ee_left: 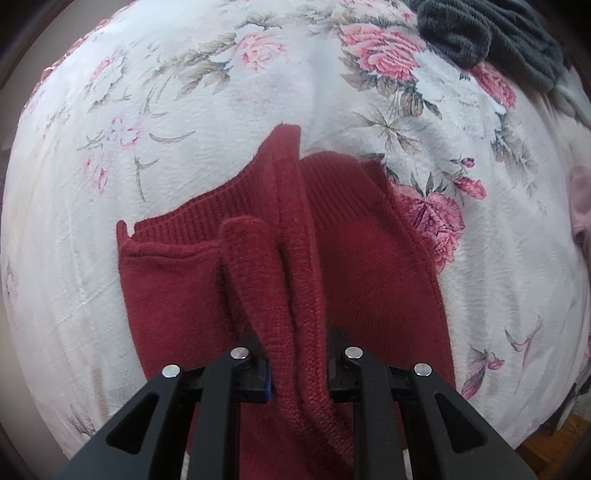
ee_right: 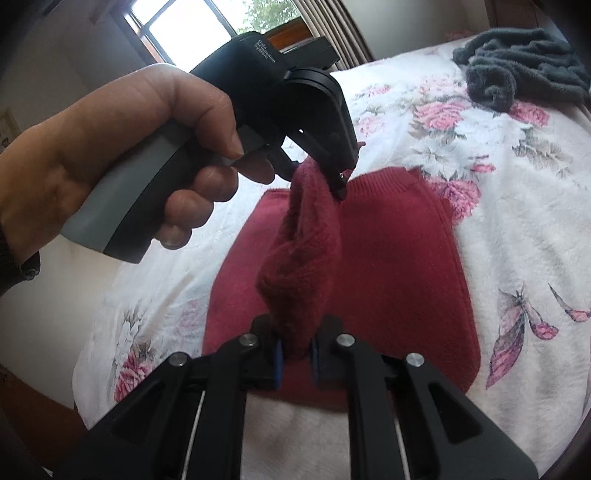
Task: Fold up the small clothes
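Dark red knit garment [ee_left: 369, 258] lies mostly flat on the bed, on a white fleecy blanket [ee_left: 221, 110] printed with pink roses and grey-green leaves. One edge of the garment is lifted off the flat part as a rolled, rope-like fold that runs between the two grippers. Left gripper [ee_left: 297, 369]: jaws closed on the near end of this raised fold; knit fills the gap between the blue-edged pads. In the right wrist view the same left gripper [ee_right: 338, 177] appears from outside, held by a person's left hand [ee_right: 129, 155] wrapped around a grey and black handle; its tip pinches the far end of the hanging fold. Right gripper [ee_right: 295, 354]: jaws clamped on the lower end of the bunched red knit, blue pads pressing it from both sides. The raised fold sags between the two grip points, above the flat body of the garment. The ribbed hem band of the garment is visible at the far side in the left wrist view. A dark grey fuzzy cloth [ee_right: 517, 62] lies crumpled at the far corner of the bed, well apart from the red garment. A window [ee_right: 192, 26] and curtains show behind the hand.
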